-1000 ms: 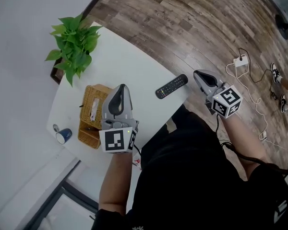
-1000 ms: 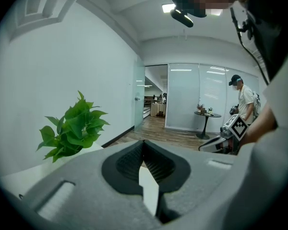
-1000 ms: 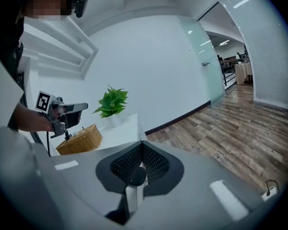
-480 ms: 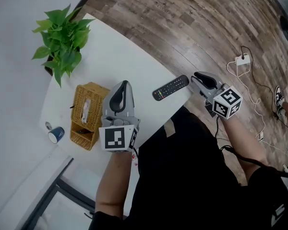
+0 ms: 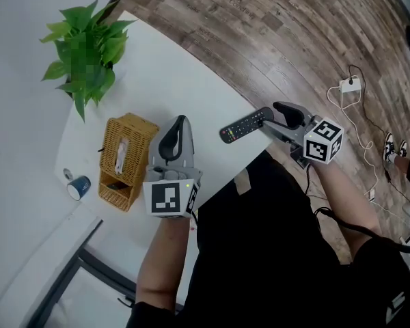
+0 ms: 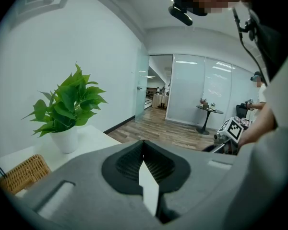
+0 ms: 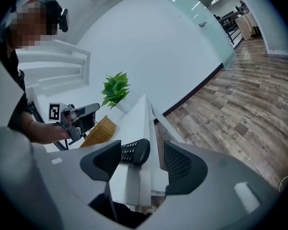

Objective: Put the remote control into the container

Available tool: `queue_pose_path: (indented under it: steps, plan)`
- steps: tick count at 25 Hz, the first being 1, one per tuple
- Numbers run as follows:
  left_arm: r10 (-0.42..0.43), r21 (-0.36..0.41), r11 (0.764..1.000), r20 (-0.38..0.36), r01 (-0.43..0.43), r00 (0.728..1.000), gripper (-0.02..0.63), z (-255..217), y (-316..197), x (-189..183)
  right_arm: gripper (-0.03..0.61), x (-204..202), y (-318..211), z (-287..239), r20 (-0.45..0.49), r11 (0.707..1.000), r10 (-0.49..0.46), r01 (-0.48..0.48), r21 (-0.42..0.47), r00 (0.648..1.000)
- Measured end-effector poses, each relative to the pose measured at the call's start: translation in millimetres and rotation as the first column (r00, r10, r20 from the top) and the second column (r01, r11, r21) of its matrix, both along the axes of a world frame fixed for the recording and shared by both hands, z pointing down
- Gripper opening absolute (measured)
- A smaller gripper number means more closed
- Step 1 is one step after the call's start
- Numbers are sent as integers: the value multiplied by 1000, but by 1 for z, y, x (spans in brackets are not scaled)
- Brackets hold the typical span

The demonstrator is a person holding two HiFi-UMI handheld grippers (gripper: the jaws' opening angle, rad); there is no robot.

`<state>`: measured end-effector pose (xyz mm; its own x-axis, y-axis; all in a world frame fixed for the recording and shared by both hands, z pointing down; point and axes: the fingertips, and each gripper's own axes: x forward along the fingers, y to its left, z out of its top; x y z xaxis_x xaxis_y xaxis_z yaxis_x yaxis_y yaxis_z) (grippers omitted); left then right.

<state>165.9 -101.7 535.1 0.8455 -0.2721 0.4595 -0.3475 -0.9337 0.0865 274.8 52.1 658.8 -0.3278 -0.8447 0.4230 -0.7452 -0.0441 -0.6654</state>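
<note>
**Head view, task scarcely begun.** The remote (image 5: pixel 244 125) lies flat at the table (image 5: pixel 184 60) edge and is not yet lifted. Gripping it, carrying it and setting it in the basket (image 5: pixel 116 198) are judged to remain. The basket stands well apart, at 9 o'clock from the remote. The remote's long axis runs from 8 to 2 o'clock, and its 2 o'clock end is turned toward the right gripper (image 5: pixel 268 118). That gripper's jaws have just been opening and are spread wide. The remote's end is seen between them, with no pad pressed on it. The left gripper (image 5: pixel 180 123) is closed on nothing.
</note>
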Motion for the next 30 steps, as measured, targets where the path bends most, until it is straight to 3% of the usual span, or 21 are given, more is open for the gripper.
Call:
queue_pose_path:
  steps: [6, 10, 12, 19, 30]
  plan:
    - [-29, 6, 1000, 8, 29, 1000, 2, -3, -1, -4, 294, -11, -10, 11, 58, 998, -62, 64, -25, 996]
    - [-62, 11, 998, 18, 62, 998, 2, -6, -5, -15, 246, -16, -16, 14, 56, 995, -95, 97, -27, 994]
    - [-81, 13, 997, 21, 81, 997, 2, -7, -9, -22, 188, -19, -19, 11, 46, 993, -112, 113, -19, 993]
    - [-114, 31, 993, 1, 114, 993, 2, -24, -14, -34, 173, -30, -23, -2, -18, 985, -173, 172, -23, 985]
    - [-119, 86, 989, -62, 124, 991, 2, -70, -22, -46, 87, -49, -43, -59, -28, 979, -192, 193, 68, 981]
